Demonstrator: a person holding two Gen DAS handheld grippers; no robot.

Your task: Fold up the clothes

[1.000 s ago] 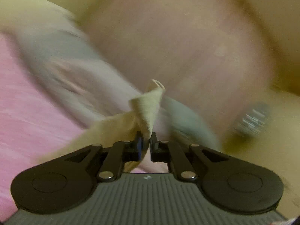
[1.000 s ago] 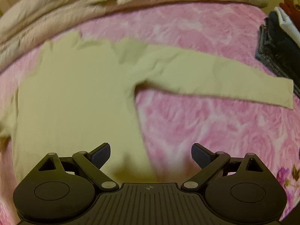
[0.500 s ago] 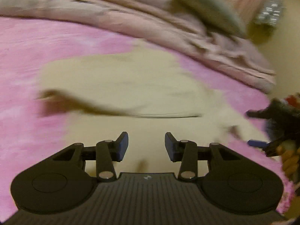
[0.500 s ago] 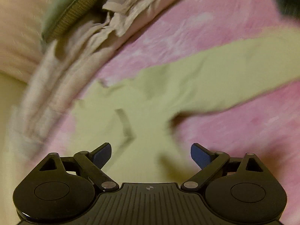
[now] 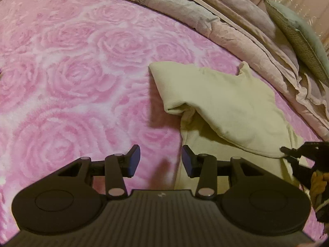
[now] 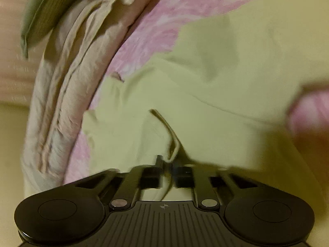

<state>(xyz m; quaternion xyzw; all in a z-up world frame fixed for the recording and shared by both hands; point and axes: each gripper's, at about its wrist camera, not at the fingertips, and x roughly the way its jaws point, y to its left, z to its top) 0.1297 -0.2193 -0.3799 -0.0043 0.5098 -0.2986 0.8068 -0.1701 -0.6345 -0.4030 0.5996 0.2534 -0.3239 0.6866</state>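
The cream shirt (image 5: 222, 100) lies on the pink bed (image 5: 78, 72) with one sleeve folded over; the left tongs (image 5: 161, 160) hang open, the right tongs (image 6: 167, 169) pinch its neckline, folding barely begun

A pink rose-patterned bedspread (image 5: 78, 78) covers the bed. A rumpled beige quilt (image 5: 236, 26) lies bunched along its edge toward 1 o'clock, a grey-green pillow (image 5: 296, 39) beyond it. Dim, warm light.
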